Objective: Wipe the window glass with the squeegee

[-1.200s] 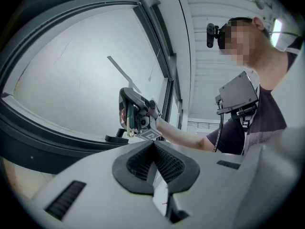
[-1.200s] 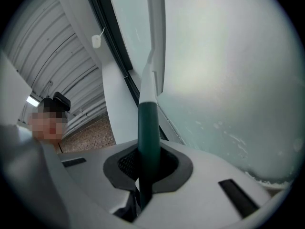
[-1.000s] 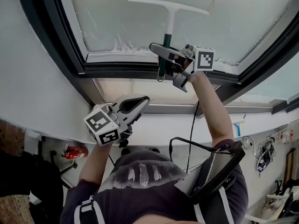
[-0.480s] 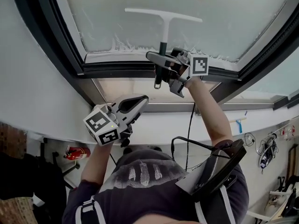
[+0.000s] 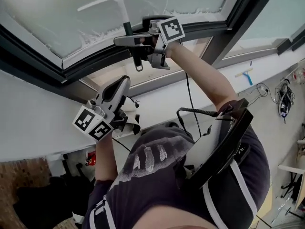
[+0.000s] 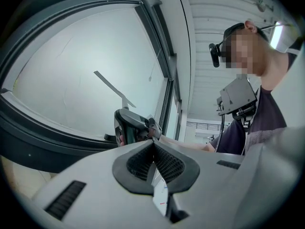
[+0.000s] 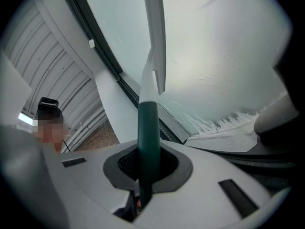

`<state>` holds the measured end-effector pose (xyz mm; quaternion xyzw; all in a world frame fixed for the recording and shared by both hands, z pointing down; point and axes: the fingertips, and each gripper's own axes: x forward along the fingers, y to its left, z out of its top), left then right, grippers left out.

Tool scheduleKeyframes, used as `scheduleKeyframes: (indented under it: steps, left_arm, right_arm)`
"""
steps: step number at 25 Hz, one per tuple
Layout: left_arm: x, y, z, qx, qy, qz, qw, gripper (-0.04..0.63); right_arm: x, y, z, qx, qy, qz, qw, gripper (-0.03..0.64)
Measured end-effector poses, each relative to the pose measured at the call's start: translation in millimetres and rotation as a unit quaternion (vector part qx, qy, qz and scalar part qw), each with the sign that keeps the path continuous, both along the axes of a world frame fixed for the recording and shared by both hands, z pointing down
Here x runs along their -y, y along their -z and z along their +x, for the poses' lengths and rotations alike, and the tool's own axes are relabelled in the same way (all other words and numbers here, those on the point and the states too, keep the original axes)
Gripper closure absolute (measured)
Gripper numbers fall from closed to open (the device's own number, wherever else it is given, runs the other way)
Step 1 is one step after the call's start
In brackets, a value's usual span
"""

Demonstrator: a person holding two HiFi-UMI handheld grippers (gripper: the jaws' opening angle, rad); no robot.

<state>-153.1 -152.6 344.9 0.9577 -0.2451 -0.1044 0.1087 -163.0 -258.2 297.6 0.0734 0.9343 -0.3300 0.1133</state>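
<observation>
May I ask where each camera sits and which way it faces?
Head view: on the head, facing the window glass; arms, torso, left tool, right tool show.
Left gripper view: on left tool, facing glass past shut jaws; torso, right tool show.
Right gripper view: on right tool, up the clamped squeegee toward glass; jaws, head show.
All show squeegee.

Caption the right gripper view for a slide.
Right gripper shut on the green handle of the squeegee, white blade held up to the window glass.
</observation>
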Motion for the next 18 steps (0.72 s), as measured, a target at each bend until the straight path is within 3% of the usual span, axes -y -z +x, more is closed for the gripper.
scheduleKeyframes:
  steps: [11,18]
  left_arm:
    - [4.6,3.8,-3.1,-0.003,-0.025,0.015,0.9996,0.591]
    - [-4.8,-7.8,-3.1,-0.010,-0.081,0.005,0.9966,0.590]
  right_arm:
    - [-7.4,2.9,4.9,-0.025,-0.002,0.007,1.000,0.603]
    - [-16.4,27.1,36.8,-0.012,-0.042,0.028,0.999,0.603]
